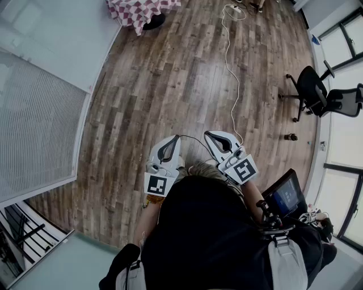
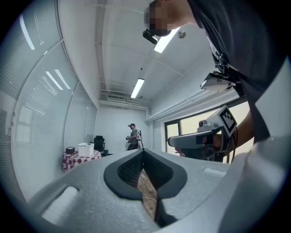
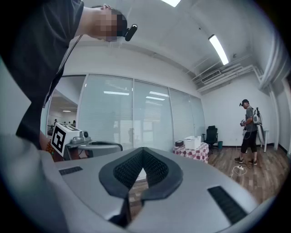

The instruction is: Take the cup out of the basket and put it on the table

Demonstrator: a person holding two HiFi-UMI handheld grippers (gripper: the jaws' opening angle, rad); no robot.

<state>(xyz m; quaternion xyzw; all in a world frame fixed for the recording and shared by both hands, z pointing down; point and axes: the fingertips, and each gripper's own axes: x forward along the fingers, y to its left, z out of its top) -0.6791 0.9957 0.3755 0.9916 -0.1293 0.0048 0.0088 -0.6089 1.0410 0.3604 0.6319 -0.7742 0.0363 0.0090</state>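
I see no cup in any view. A white basket-like box (image 2: 85, 149) (image 3: 193, 142) stands far off on a round table with a red-checked cloth (image 1: 139, 10) (image 2: 79, 159) (image 3: 193, 151). I cannot see what the box holds. My left gripper (image 1: 176, 137) (image 2: 143, 151) is held level in front of the person's body, its jaws shut with nothing between them. My right gripper (image 1: 207, 134) (image 3: 142, 149) is level beside it, also shut and empty. Both are over bare wooden floor, far from the table.
A white cable (image 1: 229, 56) runs across the wooden floor toward a power strip (image 3: 239, 168). Black office chairs (image 1: 309, 90) stand at the right by the windows. Another person (image 2: 132, 136) (image 3: 248, 132) stands at the far end. A glass wall with blinds (image 1: 34, 124) runs along the left.
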